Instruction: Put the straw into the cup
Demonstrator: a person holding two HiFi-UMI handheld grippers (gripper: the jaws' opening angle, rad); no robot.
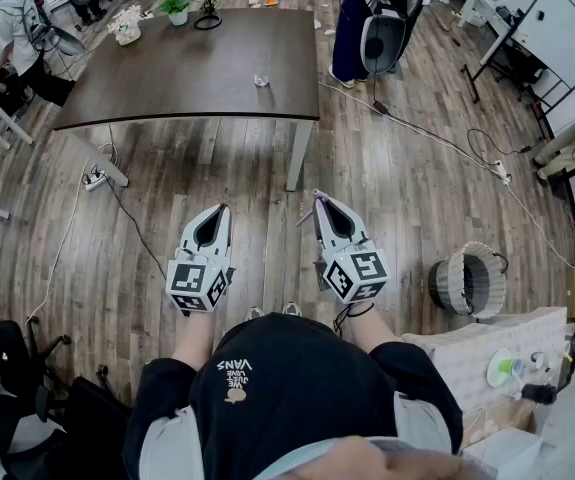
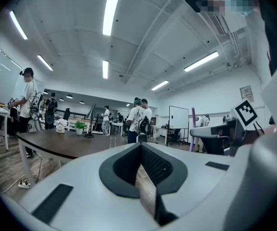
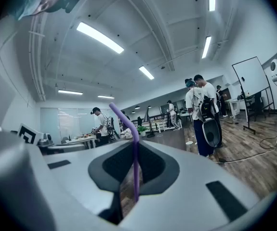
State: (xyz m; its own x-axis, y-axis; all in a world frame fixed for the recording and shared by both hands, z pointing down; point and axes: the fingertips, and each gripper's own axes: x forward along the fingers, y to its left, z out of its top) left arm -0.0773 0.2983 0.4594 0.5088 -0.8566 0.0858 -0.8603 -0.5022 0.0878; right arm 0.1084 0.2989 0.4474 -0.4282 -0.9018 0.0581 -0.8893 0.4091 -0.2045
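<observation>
Your right gripper (image 3: 134,143) is clamped on a thin purple bendy plastic straw (image 3: 136,170). Your left gripper (image 2: 139,146) is closed and empty. The small clear cup (image 1: 261,81) sits far off on the dark wooden table (image 1: 167,68).

Left gripper (image 1: 223,209) and right gripper (image 1: 318,197) are side by side above the wooden floor (image 1: 417,188). A purple straw (image 1: 305,215) sits at the right tip. The cup (image 1: 261,81) stands on the dark table (image 1: 167,78) beyond.

Dark table (image 1: 187,73) — clear cup (image 1: 261,81), potted plant (image 1: 175,8) on it.

cup (image 1: 261,81) tiny, straw (image 3: 136,165) base hidden
</observation>
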